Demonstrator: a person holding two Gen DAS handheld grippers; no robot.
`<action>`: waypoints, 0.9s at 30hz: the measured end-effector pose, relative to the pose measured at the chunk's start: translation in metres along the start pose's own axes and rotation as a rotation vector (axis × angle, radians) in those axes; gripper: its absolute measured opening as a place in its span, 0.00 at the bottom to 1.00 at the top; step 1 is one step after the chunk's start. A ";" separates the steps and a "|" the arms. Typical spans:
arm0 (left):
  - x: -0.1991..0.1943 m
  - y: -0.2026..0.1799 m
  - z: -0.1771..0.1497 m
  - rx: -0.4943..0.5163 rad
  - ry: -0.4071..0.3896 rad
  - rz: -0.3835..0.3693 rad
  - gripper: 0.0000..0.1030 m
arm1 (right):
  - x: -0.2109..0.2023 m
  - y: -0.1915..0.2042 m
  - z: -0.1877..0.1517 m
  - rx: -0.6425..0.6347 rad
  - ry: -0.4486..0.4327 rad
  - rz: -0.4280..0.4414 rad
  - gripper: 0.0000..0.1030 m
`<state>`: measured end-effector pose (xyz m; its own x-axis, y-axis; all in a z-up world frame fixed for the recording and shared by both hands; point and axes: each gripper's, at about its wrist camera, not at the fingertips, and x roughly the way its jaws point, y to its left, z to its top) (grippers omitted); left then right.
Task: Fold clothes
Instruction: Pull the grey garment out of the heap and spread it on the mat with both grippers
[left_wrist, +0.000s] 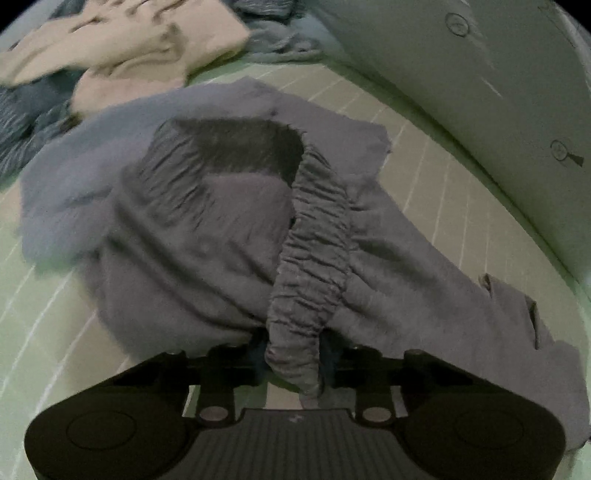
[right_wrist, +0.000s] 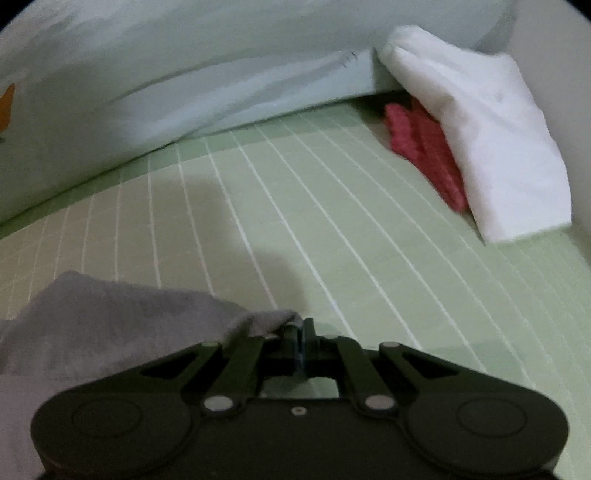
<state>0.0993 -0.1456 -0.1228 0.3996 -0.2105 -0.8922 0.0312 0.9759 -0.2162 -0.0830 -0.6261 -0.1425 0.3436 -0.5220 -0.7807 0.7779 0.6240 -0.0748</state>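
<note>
With the grey shorts (left_wrist: 207, 221) spread on the green mat (right_wrist: 332, 221) toward twelve o'clock, my left tongs (left_wrist: 293, 356) pinch their gathered waistband (left_wrist: 310, 258) and my right tongs (right_wrist: 297, 332) clamp a corner, keeping the cloth taut for folding.

Each gripper is built of matte black plastic: a broad rounded housing with a shallow circular disc moulded in at either end, and angular linkage arms pinned by silver rivets. A ribbed grey panel is set in the middle of the left gripper (left_wrist: 293, 363), whereas a single small screw is seen there on the right gripper (right_wrist: 300, 341)
</note>
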 end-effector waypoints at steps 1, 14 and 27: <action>0.004 -0.004 0.008 0.012 -0.004 -0.002 0.28 | 0.005 0.004 0.007 -0.008 -0.008 0.000 0.02; 0.032 -0.118 0.157 0.164 -0.210 -0.120 0.15 | 0.002 0.028 0.158 0.012 -0.388 -0.089 0.02; -0.130 0.049 0.042 -0.004 -0.371 0.033 0.10 | -0.158 -0.003 0.006 -0.210 -0.487 0.047 0.02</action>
<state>0.0878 -0.0677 -0.0008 0.7054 -0.1423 -0.6943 0.0091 0.9814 -0.1919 -0.1364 -0.5490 -0.0153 0.6190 -0.6689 -0.4116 0.6508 0.7302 -0.2080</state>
